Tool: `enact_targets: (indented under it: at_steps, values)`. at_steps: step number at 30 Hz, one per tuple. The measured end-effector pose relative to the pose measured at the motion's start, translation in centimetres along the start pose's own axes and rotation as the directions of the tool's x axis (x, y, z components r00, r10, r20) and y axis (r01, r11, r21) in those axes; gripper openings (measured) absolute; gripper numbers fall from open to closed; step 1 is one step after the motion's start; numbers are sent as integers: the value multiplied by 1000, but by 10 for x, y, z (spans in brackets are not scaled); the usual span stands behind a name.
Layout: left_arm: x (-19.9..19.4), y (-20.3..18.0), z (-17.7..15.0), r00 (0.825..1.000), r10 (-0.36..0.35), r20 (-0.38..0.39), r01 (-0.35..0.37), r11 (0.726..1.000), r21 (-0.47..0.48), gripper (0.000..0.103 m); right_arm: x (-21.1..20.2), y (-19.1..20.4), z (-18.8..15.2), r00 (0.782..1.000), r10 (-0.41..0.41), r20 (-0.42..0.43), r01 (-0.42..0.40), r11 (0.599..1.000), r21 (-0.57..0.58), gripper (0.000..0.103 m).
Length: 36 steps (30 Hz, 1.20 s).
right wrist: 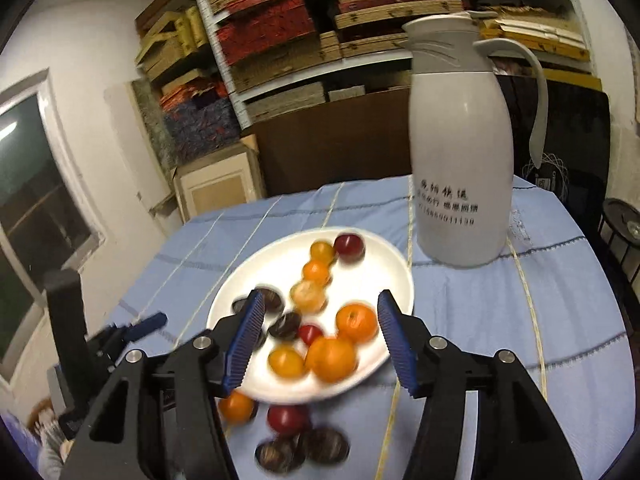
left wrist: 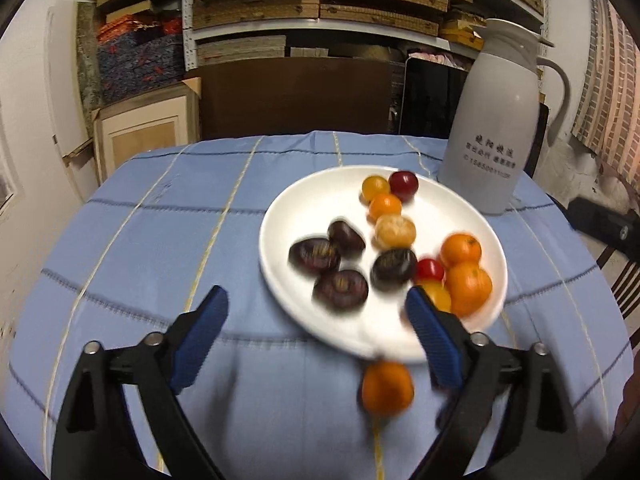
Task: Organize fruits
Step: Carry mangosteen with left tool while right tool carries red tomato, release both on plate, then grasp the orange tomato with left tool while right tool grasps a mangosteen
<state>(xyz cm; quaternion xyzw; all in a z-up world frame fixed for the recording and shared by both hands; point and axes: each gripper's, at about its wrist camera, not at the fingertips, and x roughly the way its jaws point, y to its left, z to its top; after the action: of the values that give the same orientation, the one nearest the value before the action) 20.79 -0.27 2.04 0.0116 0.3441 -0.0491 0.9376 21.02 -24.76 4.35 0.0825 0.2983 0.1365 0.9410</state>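
Note:
A white plate [left wrist: 312,196] on the blue checked tablecloth holds several dark chestnuts [left wrist: 315,255], small oranges [left wrist: 467,288], yellow and red cherry tomatoes [left wrist: 404,185]. One orange [left wrist: 387,387] lies on the cloth just in front of the plate. My left gripper [left wrist: 318,330] is open and empty over the plate's near edge. In the right wrist view the plate [right wrist: 360,380] shows the same fruit; an orange [right wrist: 237,407], a red tomato [right wrist: 287,419] and two chestnuts [right wrist: 304,451] lie on the cloth in front. My right gripper [right wrist: 320,340] is open and empty above the plate.
A tall white thermos jug [left wrist: 496,120] stands behind the plate at the right, also in the right wrist view [right wrist: 460,140]. The left gripper [right wrist: 136,328] shows at the left of the right wrist view. Shelves with stacked boxes and a cardboard box stand behind the table.

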Motion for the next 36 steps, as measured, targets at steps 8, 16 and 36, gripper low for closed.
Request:
enact_targets:
  at_steps: [8,16,36]
  values:
    - [-8,-1,-59,997,28,-76,-28,1000,4,90,11,-3,-84,986,-74,-147,70,997,-36,61]
    - [3,-25,-63,995,48,-83,-40,994,98,90,12,-12,-92,983,-73,-168,74,997,-1,63]
    - [30,-22,-59,984,-21,-176,33,997,68,36,20,-21,-94,977,-79,-200,86,996,22,65]
